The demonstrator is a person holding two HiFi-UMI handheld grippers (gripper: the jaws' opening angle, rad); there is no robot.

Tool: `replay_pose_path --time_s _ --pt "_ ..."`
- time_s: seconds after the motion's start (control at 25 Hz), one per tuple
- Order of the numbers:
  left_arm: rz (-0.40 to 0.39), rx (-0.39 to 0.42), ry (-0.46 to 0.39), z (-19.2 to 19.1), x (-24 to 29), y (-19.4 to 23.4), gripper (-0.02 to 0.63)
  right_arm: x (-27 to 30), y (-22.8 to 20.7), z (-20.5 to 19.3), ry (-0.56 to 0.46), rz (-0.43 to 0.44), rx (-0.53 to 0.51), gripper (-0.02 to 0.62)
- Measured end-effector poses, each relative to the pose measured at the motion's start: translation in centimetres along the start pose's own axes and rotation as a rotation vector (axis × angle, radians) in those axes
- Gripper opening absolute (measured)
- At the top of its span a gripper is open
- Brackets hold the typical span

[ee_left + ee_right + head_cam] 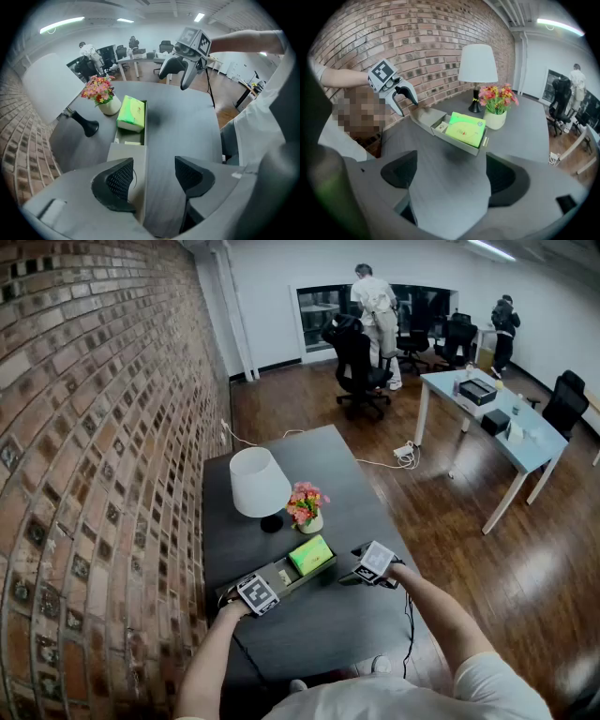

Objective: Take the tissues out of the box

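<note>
Brick-walled worktop: left gripper, wide and empty, should brace the box while right gripper, equally wide, pinches the tissues.

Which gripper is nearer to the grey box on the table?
Left. The left gripper sits at the grey box's closed end, one jaw over its lid. The right gripper is apart, right of its open end, over the table.

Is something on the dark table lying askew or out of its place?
Only the green tissue pack: it sits tilted, sticking up above the rim of the gray box, beside the flower pot. Nothing looks spilled or damaged.
</note>
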State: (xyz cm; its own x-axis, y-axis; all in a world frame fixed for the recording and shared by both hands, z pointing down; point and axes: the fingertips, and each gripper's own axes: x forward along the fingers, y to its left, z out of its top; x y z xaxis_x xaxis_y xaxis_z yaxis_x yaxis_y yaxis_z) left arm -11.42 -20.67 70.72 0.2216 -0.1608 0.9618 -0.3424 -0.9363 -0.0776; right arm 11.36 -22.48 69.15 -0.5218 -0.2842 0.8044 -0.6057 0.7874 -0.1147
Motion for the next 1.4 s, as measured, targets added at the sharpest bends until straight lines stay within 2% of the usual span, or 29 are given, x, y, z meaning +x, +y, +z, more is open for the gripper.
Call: replay_pose_path --time_s 0.28,0.6,0.8,1.04,1.08,1.12,1.16,1.4 --pt "0.007 -0.069 -0.1 0.4 -0.1 1.5 0.282 2.5 -2.5 3.3 -0.153 -0.062 0.121 0.474" --pt "0.05 -0.12 -0.157 -0.8 -1.5 2.4 0.282 7.7 -3.2 4.2 -0.195 -0.055 0.121 0.474" --pt "0.096 -0.147 -0.186 -2.5 -2.4 2.7 0.282 8.5 -3.9 4.7 -0.225 -0.068 0.13 0.474" --pt "0.144 -0.247 -0.256 -4.8 -4.8 3.1 0.282 9.0 -5.4 4.6 -0.24 -0.101 0.109 0.476" --pt "0.153 -0.266 -0.27 -5.2 -5.3 3.1 0.282 9.1 -5.5 4.8 -0.254 -0.097 0.122 0.494" --pt "0.162 -0.28 -0.284 -5.4 -5.8 3.0 0.282 9.3 -5.7 5.1 -0.271 -0.093 0.139 0.58" --pt "0.173 -0.29 -0.298 -5.5 -6.3 3.0 0.282 9.4 -5.9 5.5 -0.289 -0.091 0.154 0.615" --pt "0.247 -0.347 -0.395 -4.9 -8.4 3.4 0.282 9.7 -7.1 7.8 -0.354 -0.174 0.209 0.617"
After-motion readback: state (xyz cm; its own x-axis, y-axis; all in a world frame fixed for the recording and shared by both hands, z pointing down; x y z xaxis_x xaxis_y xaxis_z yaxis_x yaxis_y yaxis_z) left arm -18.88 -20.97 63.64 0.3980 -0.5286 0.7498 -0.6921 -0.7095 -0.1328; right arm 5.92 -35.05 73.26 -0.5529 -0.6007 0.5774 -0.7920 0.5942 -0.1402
